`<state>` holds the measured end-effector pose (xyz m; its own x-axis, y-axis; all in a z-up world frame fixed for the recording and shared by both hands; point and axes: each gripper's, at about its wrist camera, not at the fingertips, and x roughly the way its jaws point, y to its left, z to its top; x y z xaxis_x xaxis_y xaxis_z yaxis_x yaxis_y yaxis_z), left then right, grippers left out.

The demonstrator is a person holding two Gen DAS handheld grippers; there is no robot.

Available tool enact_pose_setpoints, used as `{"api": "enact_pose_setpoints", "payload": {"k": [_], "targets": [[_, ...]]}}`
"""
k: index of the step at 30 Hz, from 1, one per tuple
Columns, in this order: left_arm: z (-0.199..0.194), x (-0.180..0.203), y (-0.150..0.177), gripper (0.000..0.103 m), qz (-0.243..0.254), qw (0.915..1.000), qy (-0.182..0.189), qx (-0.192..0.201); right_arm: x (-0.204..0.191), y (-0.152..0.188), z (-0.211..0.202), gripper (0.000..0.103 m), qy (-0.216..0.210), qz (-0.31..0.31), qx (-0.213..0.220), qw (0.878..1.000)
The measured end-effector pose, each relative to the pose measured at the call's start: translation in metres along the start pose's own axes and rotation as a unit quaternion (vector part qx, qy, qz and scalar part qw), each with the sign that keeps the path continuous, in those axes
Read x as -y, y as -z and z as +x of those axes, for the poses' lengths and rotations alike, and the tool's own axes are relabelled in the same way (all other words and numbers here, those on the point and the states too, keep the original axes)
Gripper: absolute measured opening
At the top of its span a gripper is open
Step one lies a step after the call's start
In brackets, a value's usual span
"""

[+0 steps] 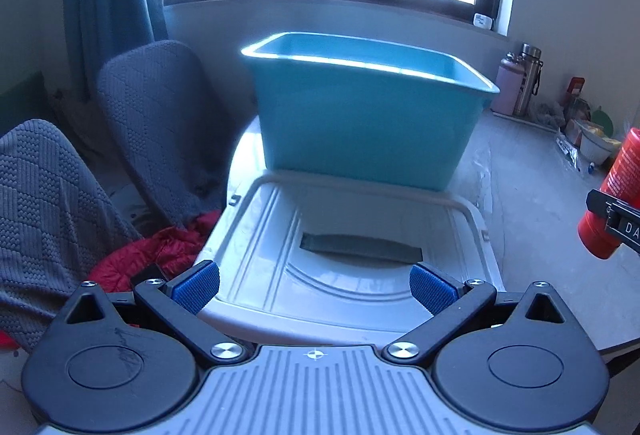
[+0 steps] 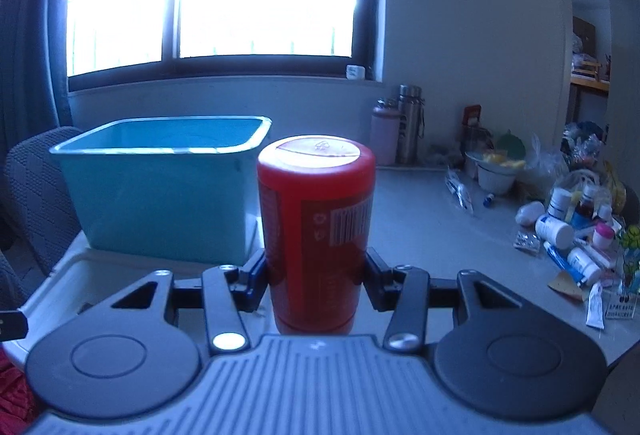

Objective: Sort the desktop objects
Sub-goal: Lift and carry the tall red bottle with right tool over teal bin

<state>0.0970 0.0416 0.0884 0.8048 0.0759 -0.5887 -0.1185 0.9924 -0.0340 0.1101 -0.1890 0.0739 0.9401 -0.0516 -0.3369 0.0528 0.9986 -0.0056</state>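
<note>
My right gripper [image 2: 316, 275] is shut on a red cylindrical bottle [image 2: 316, 219] with a barcode label, held above the table in front of the blue bin [image 2: 160, 195]. The same bottle [image 1: 616, 191] shows at the right edge of the left wrist view, in the right gripper. My left gripper [image 1: 314, 291] is open and empty, hovering over a white tray-like lid [image 1: 256, 235] that lies in front of the blue bin [image 1: 360, 131].
A pile of small bottles, tubes and packets [image 2: 572, 235] lies on the table's right side. Two flasks [image 2: 400, 127] and a white bowl [image 2: 496, 171] stand near the wall. Grey chairs [image 1: 156, 123] and red cloth [image 1: 152, 255] sit left of the table.
</note>
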Motion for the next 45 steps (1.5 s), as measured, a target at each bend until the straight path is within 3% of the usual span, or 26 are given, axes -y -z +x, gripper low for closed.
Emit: {"api": "enact_pose_setpoints", "payload": {"k": [12, 27, 45], "targets": [[-0.009, -0.012, -0.052, 0.103, 0.016, 0.9996, -0.017, 0.016, -0.031, -0.048, 0.010, 0.049, -0.027, -0.007, 0.024, 0.999], [0.039, -0.040, -0.146, 0.103, 0.034, 0.9988, -0.030, 0.019, -0.107, -0.126, 0.071, 0.049, -0.046, -0.019, 0.067, 0.996], [0.106, -0.079, -0.192, 0.103, 0.052, 0.9985, -0.012, -0.005, -0.152, -0.136, 0.137, 0.049, -0.025, -0.022, 0.032, 0.999]]}}
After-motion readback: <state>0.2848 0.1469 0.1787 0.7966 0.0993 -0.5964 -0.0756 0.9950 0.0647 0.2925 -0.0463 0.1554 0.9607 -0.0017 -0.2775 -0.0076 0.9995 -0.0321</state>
